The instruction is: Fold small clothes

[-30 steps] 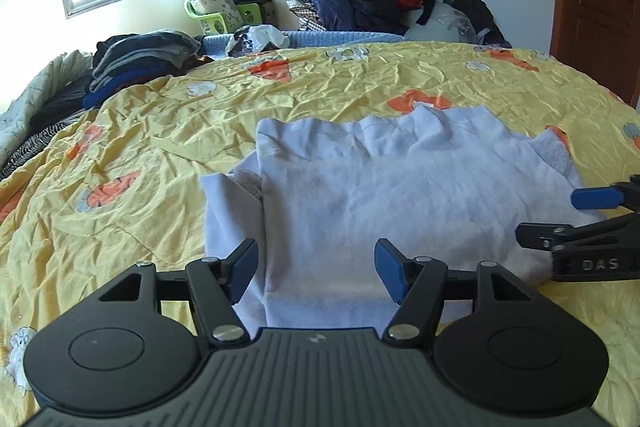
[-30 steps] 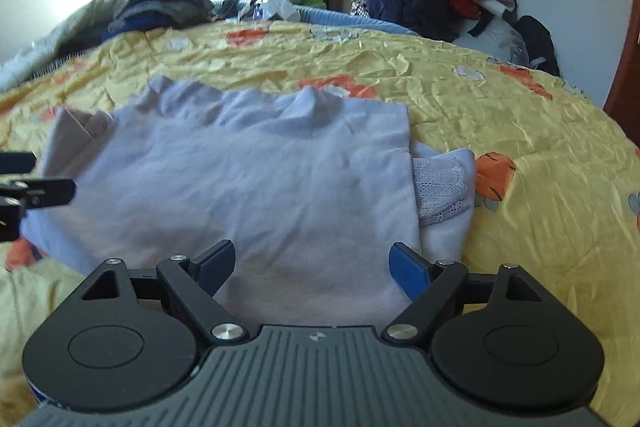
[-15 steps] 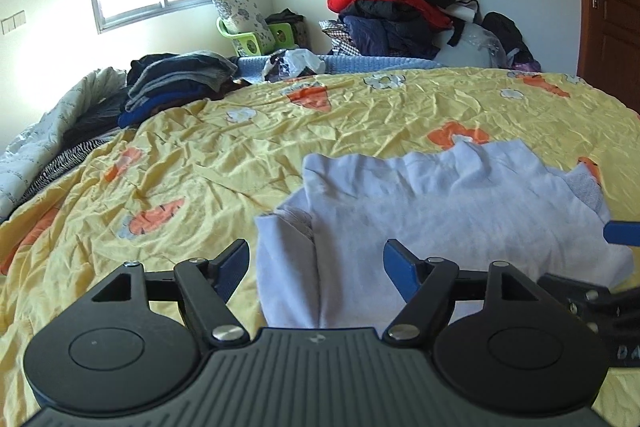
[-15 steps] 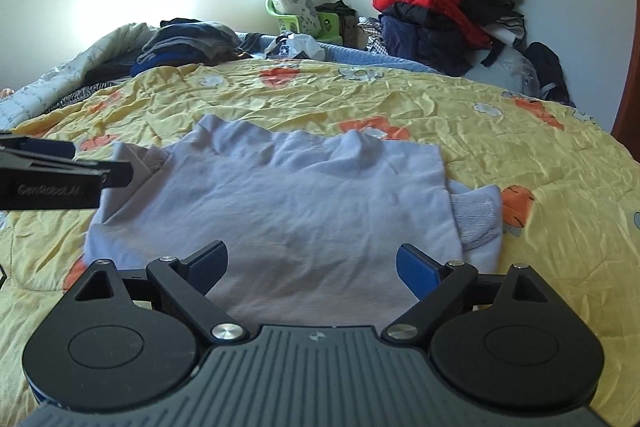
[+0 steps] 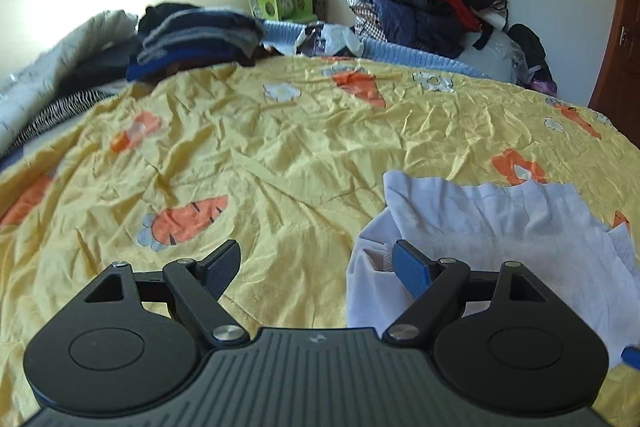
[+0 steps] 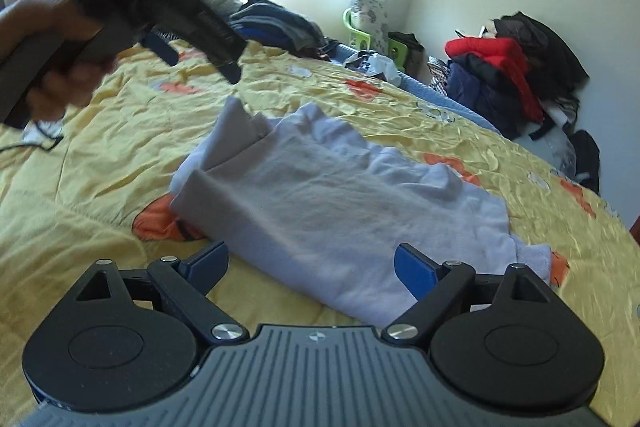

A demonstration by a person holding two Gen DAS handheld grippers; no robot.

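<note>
Broadly, the yellow carrot-print bed (image 5: 304,155) carries the folded pale-blue garment (image 6: 340,203), lying at twelve o'clock of the right hand-held gripper (image 6: 310,265) and two o'clock of the left hand-held gripper (image 5: 316,265); both gape apart, empty.

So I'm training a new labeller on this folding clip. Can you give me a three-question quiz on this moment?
1. True or false: the right gripper is shut on the pale blue garment.
2. Which item lies on the yellow carrot-print bedspread straight ahead of the right gripper?
A. a red jacket
B. the pale blue garment
C. a green basket
3. Fill in: in the right wrist view, the left gripper is held ____ the bedspread, not resting on it.

Key:
1. False; its jaws are open and hold nothing.
2. B
3. above
</note>
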